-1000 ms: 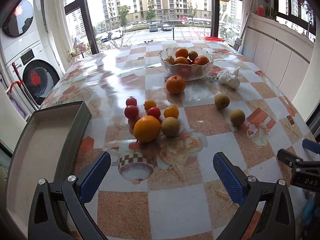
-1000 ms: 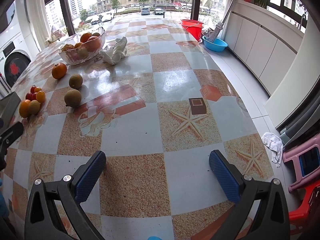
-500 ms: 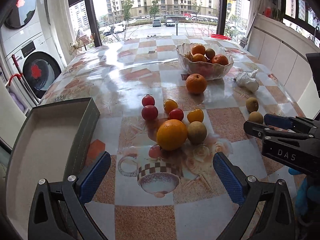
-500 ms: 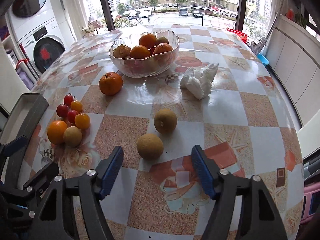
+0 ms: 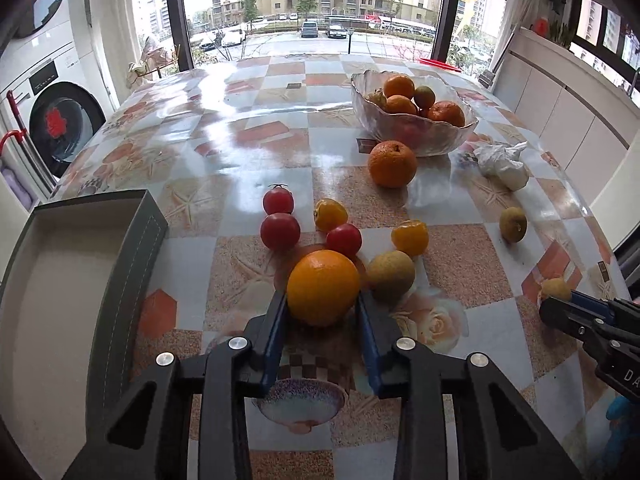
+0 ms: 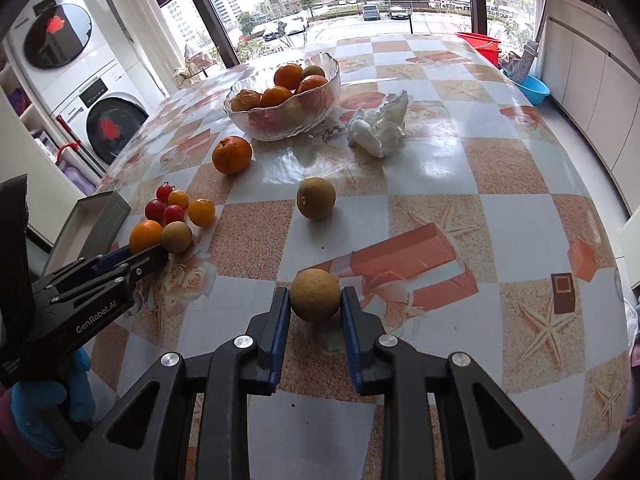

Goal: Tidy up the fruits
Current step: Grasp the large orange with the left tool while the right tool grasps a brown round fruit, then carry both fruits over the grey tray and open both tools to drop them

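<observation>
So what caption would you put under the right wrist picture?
The right gripper clamps a round brown fruit on the checked tablecloth, glass fruit bowl behind.

Crumpled white tissue wad [image 6: 378, 128] lies on the counter [image 6: 460, 184], just right of the bowl. Counter covered in glossy checkered cloth, orange and white squares with starfish print. Stacked white washing machines with round dark doors [image 5: 56, 120] stand past the counter's left edge. Red plastic basin [image 6: 480, 42] and blue plastic basin [image 6: 534, 88] on the floor beyond the far right corner. Parked cars [image 5: 320, 30] and apartment blocks visible through the window.
</observation>
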Tool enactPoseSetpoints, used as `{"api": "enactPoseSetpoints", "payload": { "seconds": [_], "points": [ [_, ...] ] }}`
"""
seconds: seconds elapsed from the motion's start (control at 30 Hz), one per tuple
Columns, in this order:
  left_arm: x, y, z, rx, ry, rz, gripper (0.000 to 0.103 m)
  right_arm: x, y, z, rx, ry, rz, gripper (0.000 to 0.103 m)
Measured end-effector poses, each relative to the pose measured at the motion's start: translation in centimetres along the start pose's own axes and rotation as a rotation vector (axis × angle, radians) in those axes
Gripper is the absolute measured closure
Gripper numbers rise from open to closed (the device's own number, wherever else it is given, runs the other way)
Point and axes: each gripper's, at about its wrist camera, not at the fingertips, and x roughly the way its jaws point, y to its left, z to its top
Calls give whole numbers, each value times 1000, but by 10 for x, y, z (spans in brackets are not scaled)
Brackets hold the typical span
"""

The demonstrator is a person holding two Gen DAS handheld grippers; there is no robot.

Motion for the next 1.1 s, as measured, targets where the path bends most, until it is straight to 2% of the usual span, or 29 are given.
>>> {"api": "enactPoseSetpoints", "payload": {
  "seconds": [0.07, 0.17, 0.33, 0.37, 0.4, 0.43, 0.47, 0.5, 0.57, 0.83, 0.87, 0.9, 0.93, 0.97, 1.0, 1.1],
  "points": [
    [-6, 1, -3, -11, -4, -18, 68, -4, 1, -3, -1, 2, 3, 75],
    [-22, 3, -8, -8, -25, -31, 74, -8, 7, -7, -14, 6, 6, 75],
    [-44, 9, -14, -17, -68, -55, 74, -10, 27, -11, -57, 13, 6, 75],
    [-43, 8, -15, -12, -64, -41, 74, -10, 29, -12, -59, 17, 11, 75],
    [-40, 6, -16, -3, -53, -25, 66, -10, 31, -14, -60, 20, 11, 75],
    [-37, 4, -17, 4, -49, -29, 53, -11, 32, -16, -60, 20, 9, 75],
    [-35, 3, -18, 8, -54, -29, 20, -12, 32, -18, -59, 21, 8, 75],
    [-36, 2, -20, 9, -80, -14, 9, -13, 31, -19, -56, 24, 7, 75],
    [-38, 0, -22, 23, -120, -2, 9, -15, 29, -23, -51, 27, 7, 75],
    [-17, -15, -10, 43, -79, 0, 9, -16, 15, -27, -27, 31, -2, 75],
    [-13, -17, -10, 45, -65, 10, 14, -17, 14, -27, -24, 31, -1, 75],
    [-8, -19, -10, 44, -45, 14, 39, -18, 13, -27, -21, 30, -1, 75],
    [-2, -19, -11, 40, -5, 3, 51, -19, 12, -27, -19, 29, 0, 75],
    [-5, -17, -11, 27, -27, -7, 56, -20, 11, -27, -19, 28, 3, 75],
    [-7, -16, -9, 18, -18, -13, 68, -21, 11, -27, -20, 27, 5, 75],
    [-17, -9, -7, 0, -12, -49, 68, -21, 13, -25, -25, 26, 9, 75]
  ]
}}
